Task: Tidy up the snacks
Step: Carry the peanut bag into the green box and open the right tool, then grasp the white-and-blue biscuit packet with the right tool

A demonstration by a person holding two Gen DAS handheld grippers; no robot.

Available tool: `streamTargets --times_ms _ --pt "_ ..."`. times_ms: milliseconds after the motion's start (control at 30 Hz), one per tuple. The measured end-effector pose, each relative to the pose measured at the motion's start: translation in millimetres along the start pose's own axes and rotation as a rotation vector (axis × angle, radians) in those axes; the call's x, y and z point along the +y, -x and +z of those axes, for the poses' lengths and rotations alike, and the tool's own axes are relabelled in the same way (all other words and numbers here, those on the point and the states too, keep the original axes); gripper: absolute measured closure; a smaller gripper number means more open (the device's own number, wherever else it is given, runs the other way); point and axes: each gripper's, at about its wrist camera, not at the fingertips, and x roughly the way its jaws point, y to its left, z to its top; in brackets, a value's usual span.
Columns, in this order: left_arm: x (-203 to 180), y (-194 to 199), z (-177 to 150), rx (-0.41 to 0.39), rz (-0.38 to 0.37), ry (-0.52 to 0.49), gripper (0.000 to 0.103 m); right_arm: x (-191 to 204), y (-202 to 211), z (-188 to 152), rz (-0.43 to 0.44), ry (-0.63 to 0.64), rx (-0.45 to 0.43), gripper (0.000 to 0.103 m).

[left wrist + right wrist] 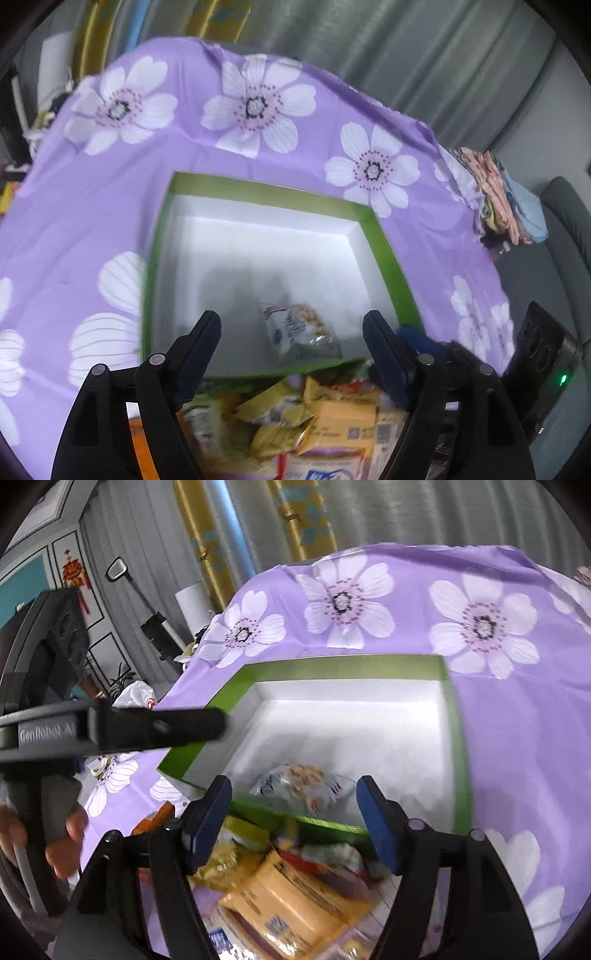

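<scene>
A green box (266, 190) with a white inside lies open on the purple flowered cloth; it also shows in the right wrist view (332, 666). One clear snack packet (301, 330) lies in its near part, also seen in the right wrist view (303, 781). A pile of yellow and orange snack packets (317, 417) lies in front of the box, also in the right wrist view (288, 897). My left gripper (291, 325) is open and empty above the box's near edge. My right gripper (295, 786) is open and empty over the pile. The left gripper's finger (155, 727) crosses the right wrist view.
The purple flowered cloth (66, 236) covers the table. Folded clothes (498, 199) lie at its far right edge. The right gripper's body (543, 354) with a green light is at the right. Grey curtains hang behind.
</scene>
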Motion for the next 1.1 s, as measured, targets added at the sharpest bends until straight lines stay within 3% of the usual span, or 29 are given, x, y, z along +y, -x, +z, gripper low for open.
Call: streamTargets --times_ms 200,433,1100 --pt "-1 27 -22 -0.008 0.013 -0.036 0.023 -4 34 -22 0.000 -0.034 -0.015 0.031" --pt "-6 41 -59 0.044 0.014 -0.038 0.023 6 60 -57 0.027 -0.060 0.012 0.029" --pt "-13 36 -128 0.183 -0.027 -0.061 0.023 54 75 -120 0.133 0.017 0.163 0.030"
